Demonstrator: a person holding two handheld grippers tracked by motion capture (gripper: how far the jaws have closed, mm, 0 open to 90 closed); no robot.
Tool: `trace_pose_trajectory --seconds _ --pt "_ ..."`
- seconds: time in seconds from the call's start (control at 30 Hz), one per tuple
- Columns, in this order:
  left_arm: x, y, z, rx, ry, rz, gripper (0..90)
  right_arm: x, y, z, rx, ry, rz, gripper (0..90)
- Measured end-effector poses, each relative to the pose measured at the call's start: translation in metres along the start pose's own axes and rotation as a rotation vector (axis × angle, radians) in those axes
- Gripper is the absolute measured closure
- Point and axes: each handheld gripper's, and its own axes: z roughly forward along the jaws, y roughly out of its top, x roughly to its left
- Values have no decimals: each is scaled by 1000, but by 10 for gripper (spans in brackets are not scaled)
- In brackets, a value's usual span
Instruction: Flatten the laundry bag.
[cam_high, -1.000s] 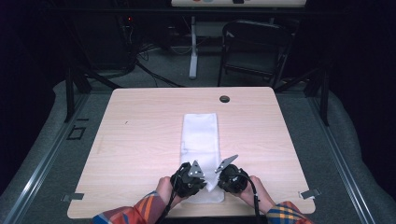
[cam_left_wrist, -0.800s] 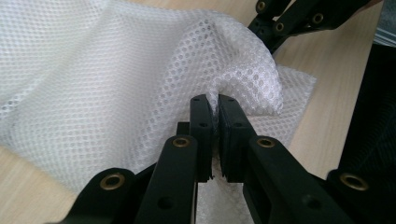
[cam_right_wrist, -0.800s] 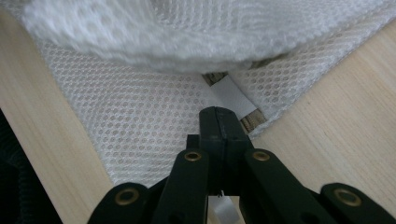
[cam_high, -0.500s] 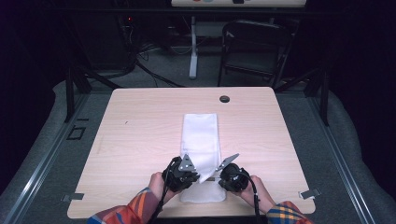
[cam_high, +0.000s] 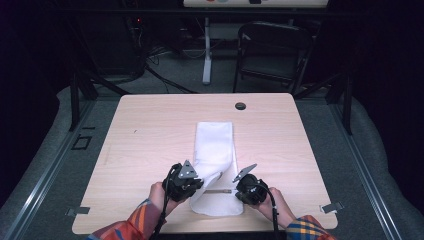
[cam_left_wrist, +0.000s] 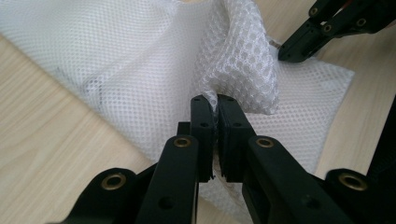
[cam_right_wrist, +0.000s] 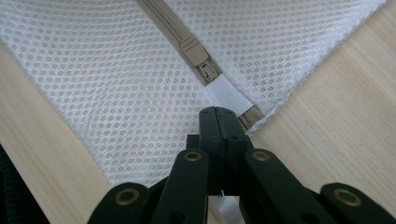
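White mesh, a zippered laundry-type bag (cam_high: 214, 165), lies lengthwise down the middle of the pale wooden tabletop (cam_high: 145, 145), its near end just in front of the person's hands. From where I stand, the work looks like getting the zipper open, and it seems to be at an early point.

On the right, the right tongs (cam_right_wrist: 218, 114) are clamped flat together on the white fabric tab at the end of the tan zipper (cam_right_wrist: 170, 28), pinning that corner near the bag's edge. The slider (cam_right_wrist: 201, 60) sits just ahead of them, close to the end of the track, so the zipper appears to be mostly shut, though I cannot tell how far the teeth run closed beyond it.

On the left, the left tongs (cam_left_wrist: 215, 105) are closed tight on a pinch of the mesh, and a fold of netting (cam_left_wrist: 243, 60) stands raised above them while the rest of the bag stays flat. In the high view the left tongs (cam_high: 196, 176) and the right tongs (cam_high: 239, 184) sit at either side of the bag's near end, with the zipper line between them.

So both holds look settled: one anchors the zipper end, one lifts the fabric. What is left, as I judge it, is the main part: taking the slider's pull and running it along the track.
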Motion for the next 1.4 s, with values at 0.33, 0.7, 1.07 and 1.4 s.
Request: trace_pose_trajectory --seconds 0.33,0.7,1.07,1.4 --pt "10 -8 -11 -6 38 -36 861 -2 0 0 6 2 16 900" --pt "16 -19 -22 24 90 -46 863 -4 0 -1 15 -1 30 900" --pt "19 -25 -24 75 95 -43 863 -7 -2 -2 27 -23 67 900" --pt "15 -23 -21 87 73 -27 864 -11 0 -7 -2 -4 39 900"
